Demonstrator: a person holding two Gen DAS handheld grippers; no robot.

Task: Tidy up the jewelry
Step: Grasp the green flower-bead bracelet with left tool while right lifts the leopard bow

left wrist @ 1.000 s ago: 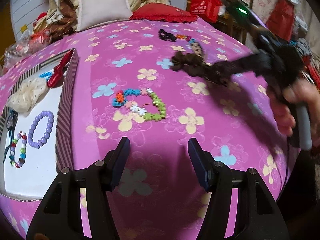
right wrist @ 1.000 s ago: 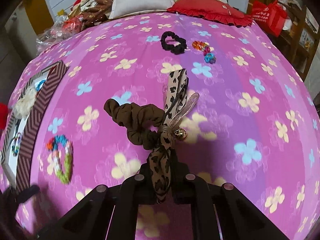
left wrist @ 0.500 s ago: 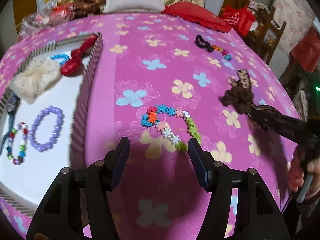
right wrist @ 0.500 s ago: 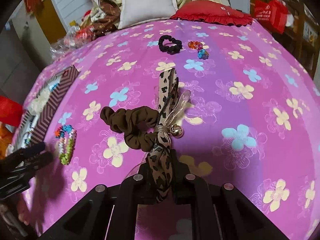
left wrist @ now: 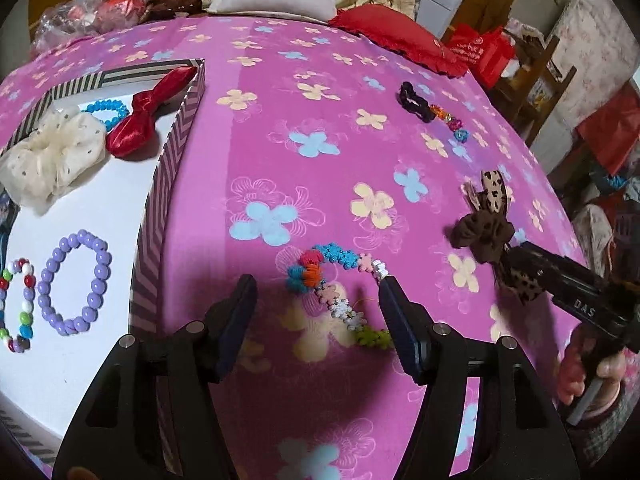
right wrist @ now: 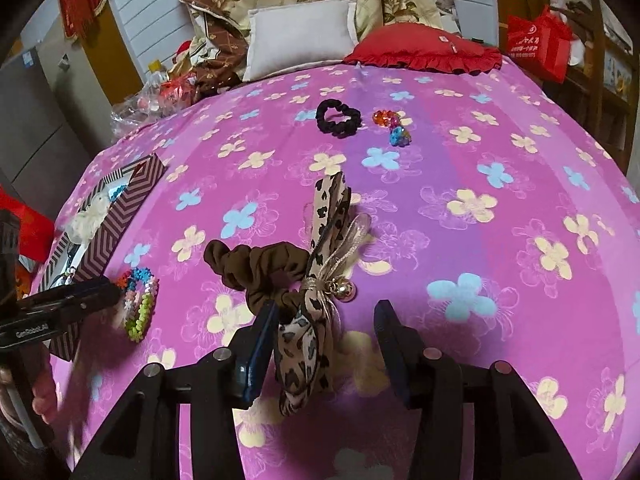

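Left wrist view: our box holds five pieces. Left gripper gapes over flower bracelet; right gripper is opening, leopard-bow scrunchie between jaws. Black scrunchie, bead bracelet remain.

Scrunchies: three — brown, black, cream. Bracelets: five — flower, crystal, purple, mixed, blue. Red bow: one. Box: one.

From the left wrist I lose the striped box past the left edge, which cuts a dark item there. My left tongs cover part of the flower-bead bracelet. The small beads far up the bed are too small to identify.
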